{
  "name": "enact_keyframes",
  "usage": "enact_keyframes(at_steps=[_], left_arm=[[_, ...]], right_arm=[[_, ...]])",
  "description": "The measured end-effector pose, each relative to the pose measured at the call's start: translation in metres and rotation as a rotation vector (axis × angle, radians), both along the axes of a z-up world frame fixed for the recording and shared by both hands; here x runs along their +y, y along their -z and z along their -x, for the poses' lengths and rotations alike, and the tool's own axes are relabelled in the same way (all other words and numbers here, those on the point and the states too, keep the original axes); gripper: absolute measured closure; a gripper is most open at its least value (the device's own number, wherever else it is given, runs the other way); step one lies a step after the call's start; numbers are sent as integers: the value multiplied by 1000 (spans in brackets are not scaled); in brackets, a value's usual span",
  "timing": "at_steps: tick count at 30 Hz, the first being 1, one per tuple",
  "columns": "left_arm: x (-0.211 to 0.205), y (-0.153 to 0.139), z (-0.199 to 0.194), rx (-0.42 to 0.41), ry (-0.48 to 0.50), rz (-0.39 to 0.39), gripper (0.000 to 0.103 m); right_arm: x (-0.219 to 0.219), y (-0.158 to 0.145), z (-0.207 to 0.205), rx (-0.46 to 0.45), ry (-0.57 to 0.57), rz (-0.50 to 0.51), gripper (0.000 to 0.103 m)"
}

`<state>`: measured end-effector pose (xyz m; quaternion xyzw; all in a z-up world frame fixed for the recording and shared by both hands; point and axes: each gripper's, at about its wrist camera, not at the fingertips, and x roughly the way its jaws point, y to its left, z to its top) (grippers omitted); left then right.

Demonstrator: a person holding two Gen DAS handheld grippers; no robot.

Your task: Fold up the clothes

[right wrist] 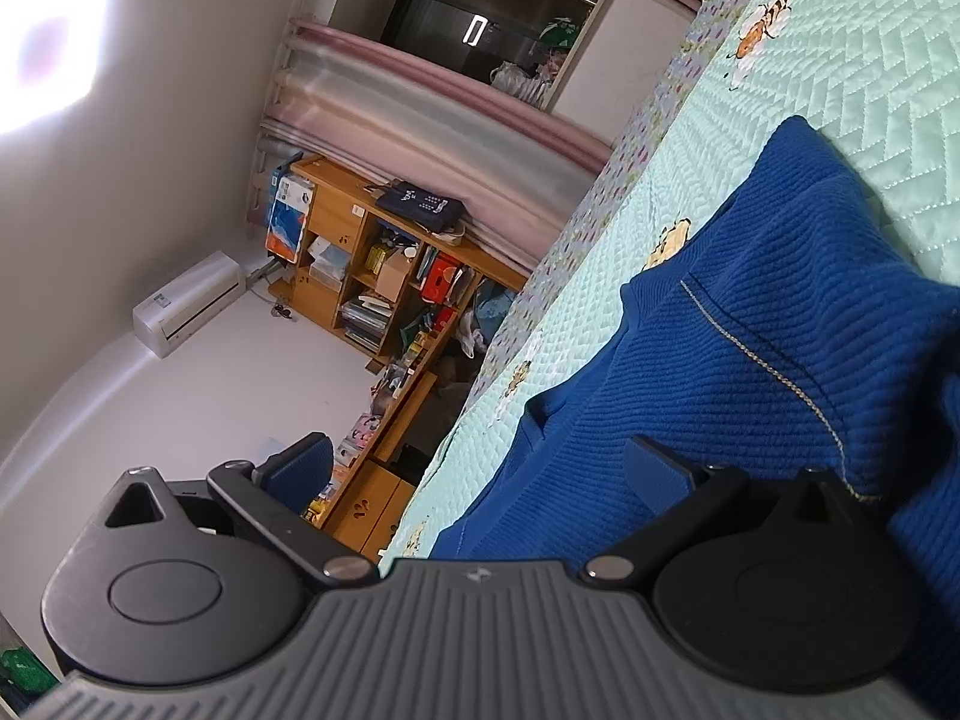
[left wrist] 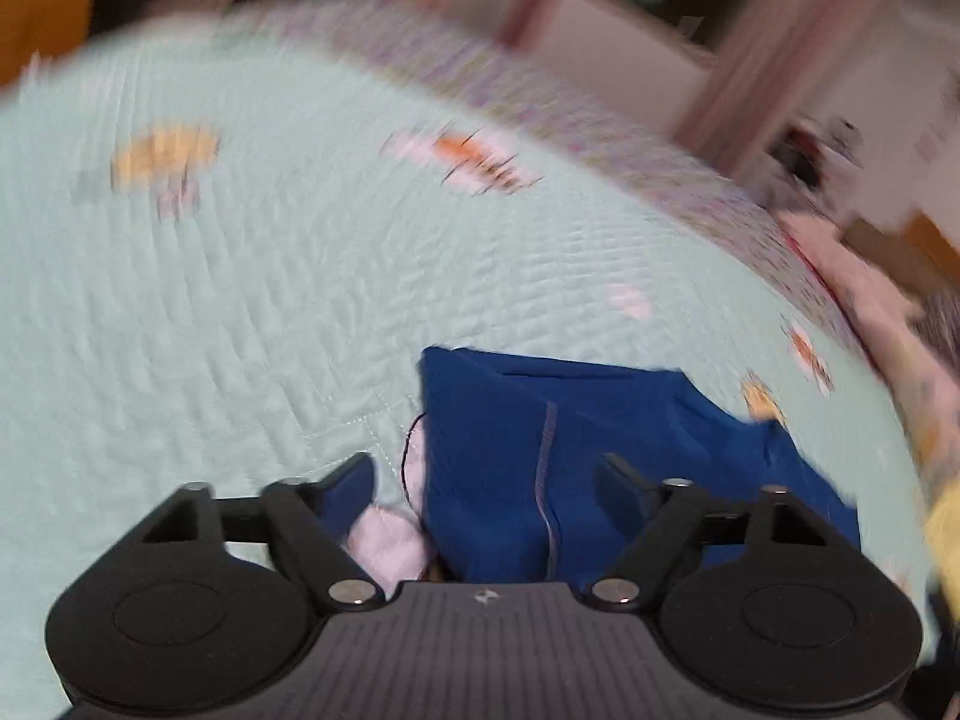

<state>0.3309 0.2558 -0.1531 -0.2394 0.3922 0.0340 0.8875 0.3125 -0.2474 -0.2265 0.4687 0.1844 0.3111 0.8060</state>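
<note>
A deep-blue ribbed knit garment (left wrist: pixel 600 438) lies partly folded on a pale mint quilted bedspread (left wrist: pixel 210 300) that is printed with small orange-and-pink cartoon figures; a thin line of light stitching runs down the blue fabric. In the left wrist view the picture is smeared, yet the left gripper (left wrist: pixel 486 480) is plain enough: its jaws stand wide apart, angled down over the near edge of the garment; one blue-padded fingertip (left wrist: pixel 354 480) sits over bare bedspread, the other in front of the blue cloth; the pads do not press on the fabric, and nothing is held. A small fluffy pale-pink piece of cloth (left wrist: pixel 390 540) lies just beside the garment's left edge, between the jaws and close to the gripper body.

In the right wrist view the scene is tipped on its side; the right gripper (right wrist: pixel 474 474) is also spread wide; one finger stands in open air against the room, the other lies against the blue knit, though whether it touches I cannot tell; it grips nothing. Beyond the bed edge stand a wooden shelf unit (right wrist: pixel 372 264) crammed with books and boxes, and a white wall-mounted air conditioner (right wrist: pixel 186 306).
</note>
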Motion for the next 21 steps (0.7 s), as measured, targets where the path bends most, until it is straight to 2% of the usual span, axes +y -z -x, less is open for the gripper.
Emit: enact_keyframes(at_steps=[1,3,7,8,9,11,12,14,15,17,19,21], left_arm=[[3,10,-14,36,-32,15,26],[4,21,-30,53,-61,-15,26],[4,22,-51,16,-38,-44,26],[5,22,-55,9,-20,-41,31],[1,22,-57,16,2,-47,36],[-7,24,-62,29,46,-60,61],[-9,23,-63,32,47,-76,66],[-13,21,-64,37,48,-107,87],[-15,20,-64,39,48,-123,93],[-24,8,-63,14,60,-224,96],[-41,-5,-65,-25,97,-381,96],[-51,-3,-72,-15,144,-516,96]], right_arm=[[0,0,0,0,0,1,1],[0,0,0,-1,-1,3,1],[-1,1,1,-2,0,-3,1],[-1,1,1,-2,0,-4,1],[-1,1,1,-3,0,-5,1],[-1,1,1,-4,1,-8,1],[-1,2,1,-4,1,-8,1],[-1,1,1,-5,1,-7,1],[-1,1,2,-5,1,-7,1],[-1,1,2,-5,1,-8,1],[-2,2,2,-5,1,-11,1],[-2,2,2,-7,1,-20,1]])
